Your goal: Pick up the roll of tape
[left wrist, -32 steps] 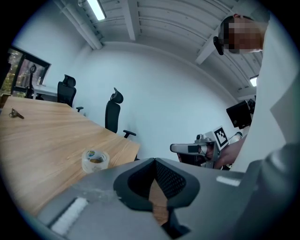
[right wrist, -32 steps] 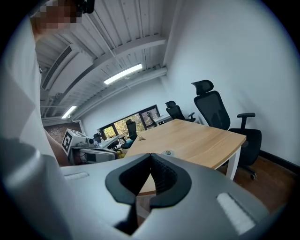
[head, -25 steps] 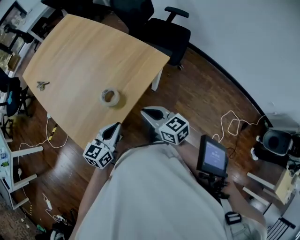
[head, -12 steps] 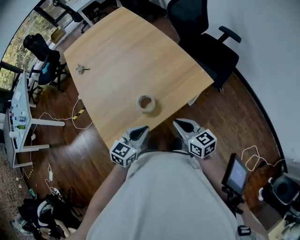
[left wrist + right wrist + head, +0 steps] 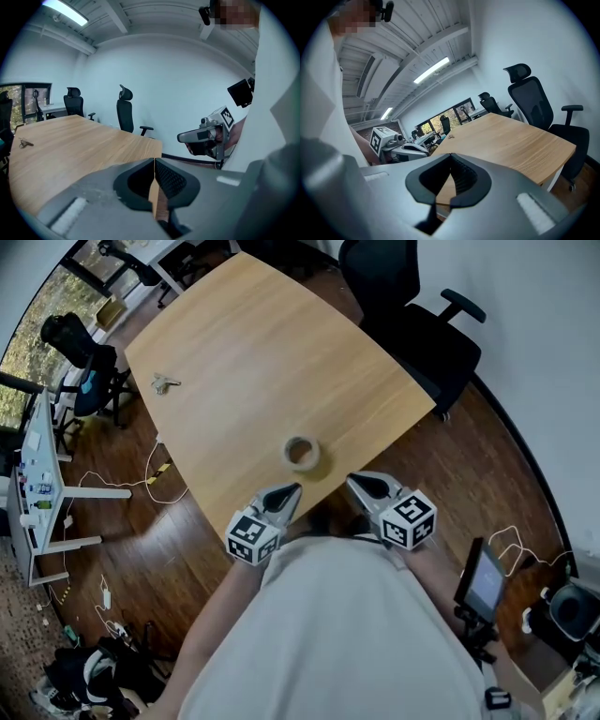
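Note:
A beige roll of tape lies flat on the wooden table, close to its near edge. My left gripper hovers just short of that edge, below and slightly left of the roll, with its jaws shut on nothing. My right gripper sits off the table's corner, to the right of the roll, also shut and empty. Neither touches the tape. Neither gripper view shows the roll; each shows the other gripper.
A bunch of keys lies at the table's far left. A black office chair stands at the far right corner, and another chair at the left. Cables trail across the dark wood floor. A small screen stands at the right.
The head view swung round, so the table now fills the upper middle. Both grippers moved up to the table's near edge, closer to the tape, and stayed shut.

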The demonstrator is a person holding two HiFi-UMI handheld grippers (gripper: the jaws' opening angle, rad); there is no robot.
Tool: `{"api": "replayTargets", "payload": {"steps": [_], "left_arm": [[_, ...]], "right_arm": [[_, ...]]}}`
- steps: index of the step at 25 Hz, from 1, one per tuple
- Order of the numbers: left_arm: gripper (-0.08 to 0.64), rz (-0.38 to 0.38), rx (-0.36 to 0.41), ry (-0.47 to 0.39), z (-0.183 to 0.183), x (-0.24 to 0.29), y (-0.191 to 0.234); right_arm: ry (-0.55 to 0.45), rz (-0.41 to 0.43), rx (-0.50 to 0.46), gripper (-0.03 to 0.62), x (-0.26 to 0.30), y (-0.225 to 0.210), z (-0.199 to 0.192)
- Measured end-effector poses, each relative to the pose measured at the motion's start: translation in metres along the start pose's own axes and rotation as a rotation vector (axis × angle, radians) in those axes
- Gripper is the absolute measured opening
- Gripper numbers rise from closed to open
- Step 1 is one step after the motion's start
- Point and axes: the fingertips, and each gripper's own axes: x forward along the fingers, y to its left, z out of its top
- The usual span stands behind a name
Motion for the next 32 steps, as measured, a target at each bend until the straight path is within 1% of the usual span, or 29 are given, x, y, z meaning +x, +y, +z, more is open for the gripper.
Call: {"api": "replayTargets", "payload": {"steps": [5,9,14,16,20,23,26,28,29,32], "left_arm": [[0.009,-0.020,0.045,0.067,-0.008,0.012,0.008],[0.011,-0.037,0.088,0.145,-0.022,0.020,0.016],[0.028,-0.053,0.135,0.255,-0.048,0.030,0.036],[0.049,-0.055,0.171,0.317,-0.059,0.032,0.046],[0.141,-0.078,0.271,0.440,-0.072,0.046,0.057],[0.161,-0.100,0.332,0.495,-0.077,0.059,0.063],[0.176,-0.130,0.375,0.564,-0.089,0.072,0.069],[0.203,-0.158,0.411,0.623,-0.091,0.078,0.069],[0.230,-0.168,0.425,0.658,-0.094,0.080,0.071],[0.236,-0.184,0.470,0.753,-0.109,0.087,0.077]], "right_arm": [[0.009,-0.019,0.003,0.006,0.008,-0.007,0.005],[0.007,-0.036,0.023,0.006,0.013,-0.012,0.004],[0.008,-0.065,0.071,0.006,0.013,-0.012,-0.010],[0.004,-0.079,0.086,0.006,0.015,-0.009,-0.014],[-0.005,-0.103,0.112,0.006,0.009,-0.010,-0.020],[-0.016,-0.126,0.128,0.006,0.003,-0.013,-0.024],[-0.027,-0.154,0.144,0.006,-0.006,-0.018,-0.026],[-0.036,-0.176,0.155,0.006,-0.013,-0.020,-0.027],[-0.041,-0.188,0.163,0.006,-0.016,-0.021,-0.028],[-0.050,-0.223,0.187,0.006,-0.028,-0.024,-0.034]]}}
